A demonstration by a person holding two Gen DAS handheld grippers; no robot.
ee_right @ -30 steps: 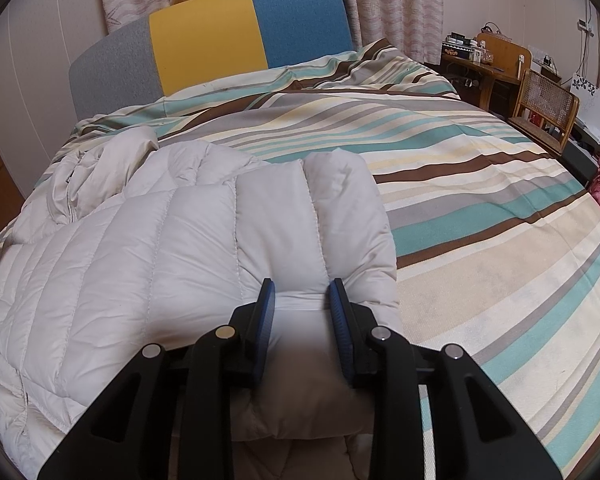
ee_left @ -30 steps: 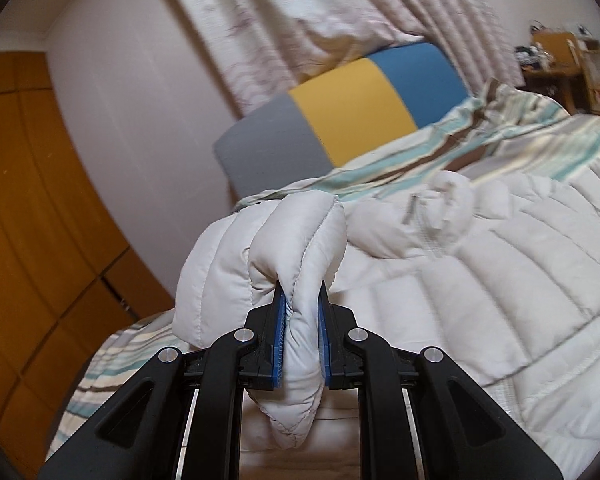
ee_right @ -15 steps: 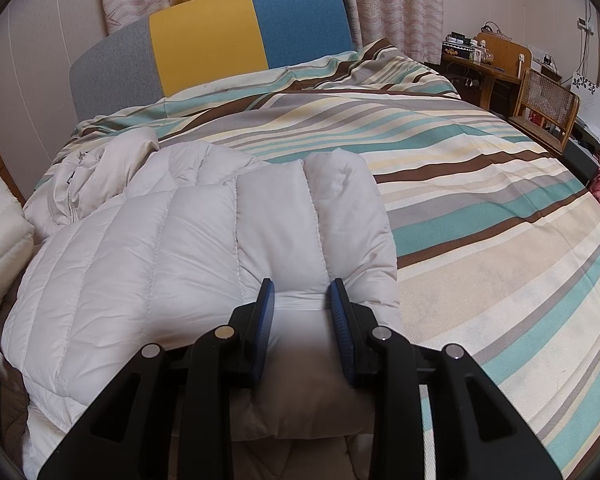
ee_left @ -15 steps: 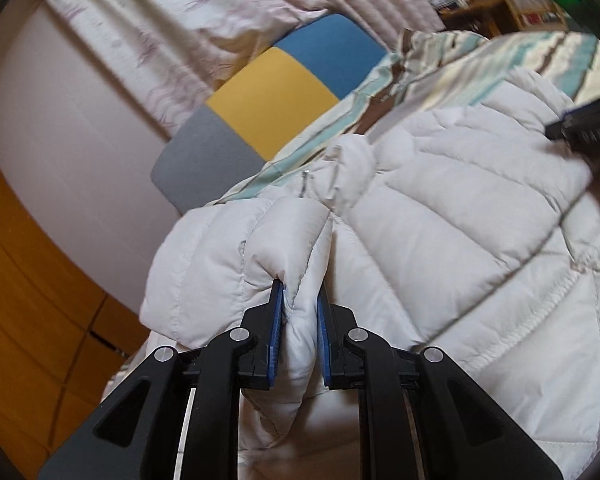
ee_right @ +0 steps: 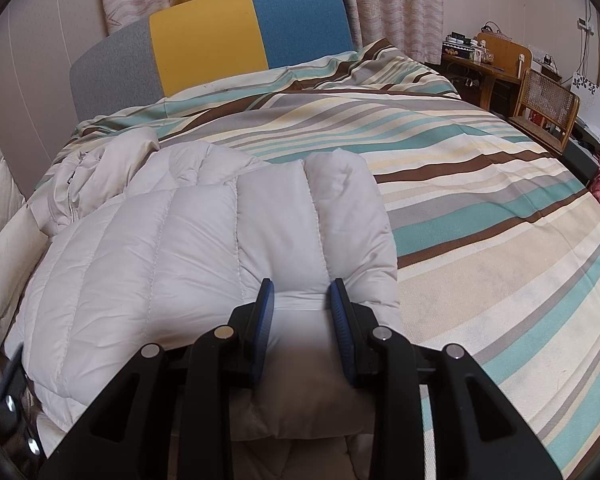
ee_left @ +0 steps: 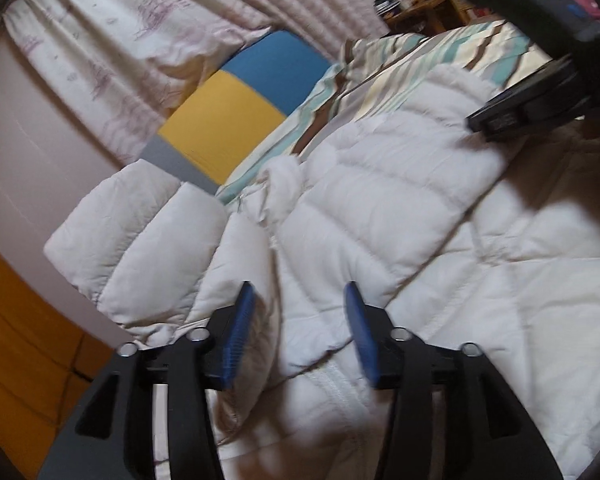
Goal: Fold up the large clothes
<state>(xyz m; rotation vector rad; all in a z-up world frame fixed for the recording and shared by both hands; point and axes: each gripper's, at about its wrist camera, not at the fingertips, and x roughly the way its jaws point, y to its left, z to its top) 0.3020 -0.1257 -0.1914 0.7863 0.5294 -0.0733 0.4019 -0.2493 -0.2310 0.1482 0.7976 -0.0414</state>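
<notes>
Folding the white puffer jacket (ee_right: 188, 248) on the striped bedspread (ee_right: 500, 240), we have it lying along the bed's left edge, its collar toward the headboard (ee_right: 220, 48) and its hem toward us. Our left gripper (ee_left: 300, 312) hovers over the jacket's left side with jaws spread wide and nothing between them; a quilted sleeve (ee_left: 140, 240) lies folded just to the left of them, and the zipper line runs forward beneath them. Our right gripper (ee_right: 302, 300) sits at the jacket's right side, where the jacket's near part fills the gap between its parted jaws, though whether the pads truly pinch it we cannot tell. We judge the left gripper nearer the loose sleeve, so the next fold likely turns on it. Curtains (ee_right: 380, 0) hang behind the headboard, and a wooden chair (ee_right: 548, 104) and desk (ee_right: 480, 64) stand beyond the bed's right edge.
</notes>
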